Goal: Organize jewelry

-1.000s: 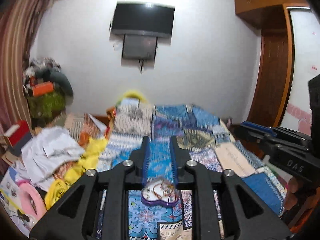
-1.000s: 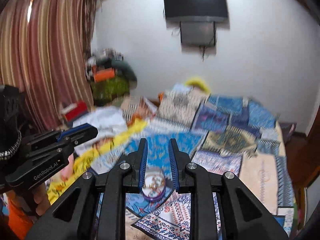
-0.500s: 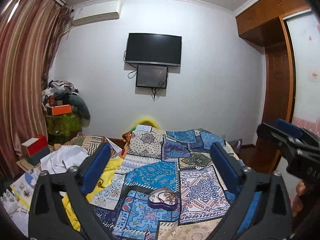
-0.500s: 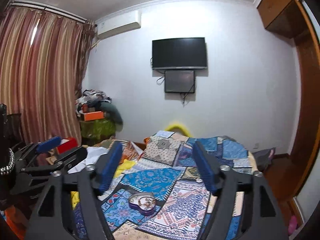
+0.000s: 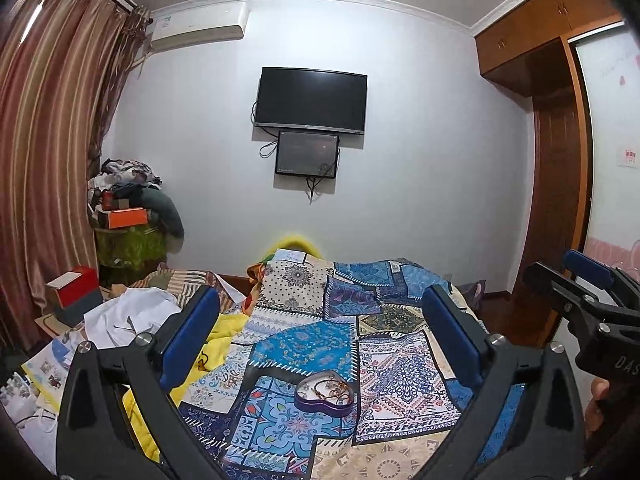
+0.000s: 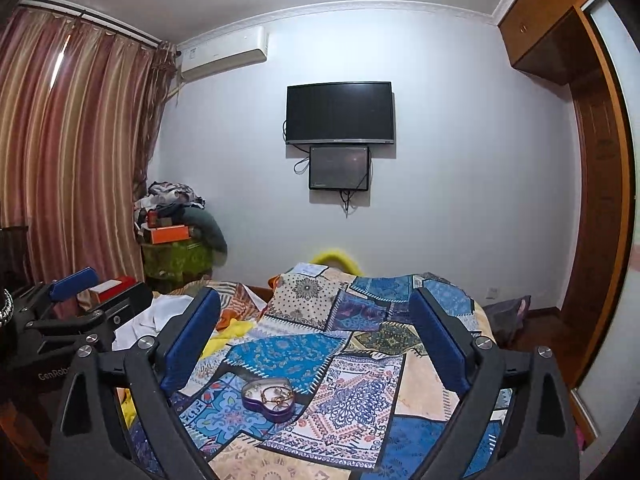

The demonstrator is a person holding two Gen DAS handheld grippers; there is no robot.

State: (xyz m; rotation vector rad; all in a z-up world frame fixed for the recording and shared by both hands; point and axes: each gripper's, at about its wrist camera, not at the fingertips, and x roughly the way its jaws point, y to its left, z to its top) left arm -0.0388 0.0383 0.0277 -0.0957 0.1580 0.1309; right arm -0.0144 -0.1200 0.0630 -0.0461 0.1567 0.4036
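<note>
Ahead — purple tin (apart) — tool.

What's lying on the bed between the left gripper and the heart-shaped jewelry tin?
Nothing but bare patchwork bedspread. In the left wrist view the left gripper is open, and the heart-shaped jewelry tin sits alone ahead of it.

L tongs: wide open, empty, ~level | R tongs: jaws opening, empty, ~level
</note>
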